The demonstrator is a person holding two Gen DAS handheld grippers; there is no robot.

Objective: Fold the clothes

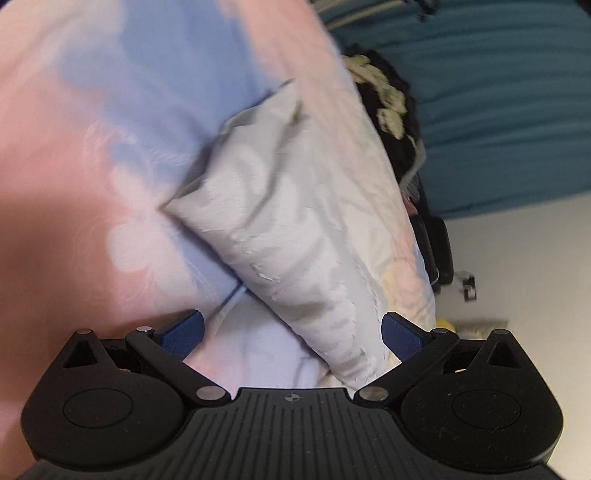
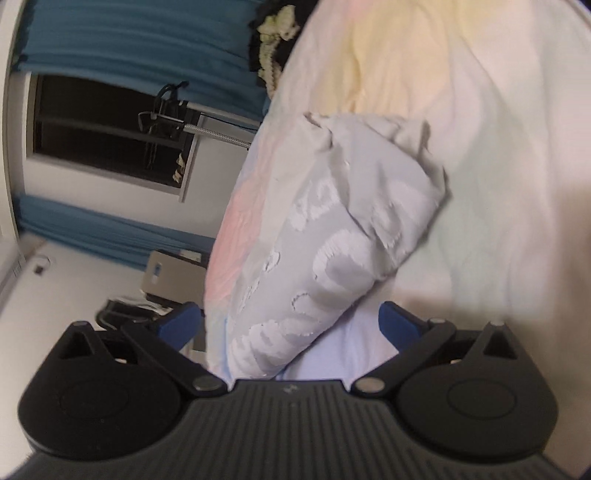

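Note:
A pale grey garment [image 1: 280, 221] with raised white lettering lies in a folded bundle on a pastel pink, blue and yellow bedsheet [image 1: 110, 147]. My left gripper [image 1: 291, 334] is open wide; the near end of the bundle runs between its blue pads [image 1: 181, 332] without either one pressing on it. In the right wrist view the same grey garment [image 2: 354, 229] rests on the bedsheet [image 2: 498, 184], and my right gripper [image 2: 290, 323] is open wide too, its pads [image 2: 399, 325] standing clear on both sides of the cloth. Both views are tilted and blurred.
A black garment with a pale flower pattern [image 1: 388, 99] lies at the far edge of the bed, also seen as the black garment [image 2: 275, 33]. Teal curtains [image 1: 498, 110] hang beyond it. A dark window [image 2: 92, 122], a metal rod [image 2: 218, 133] and a grey box [image 2: 173, 273] are beside the bed.

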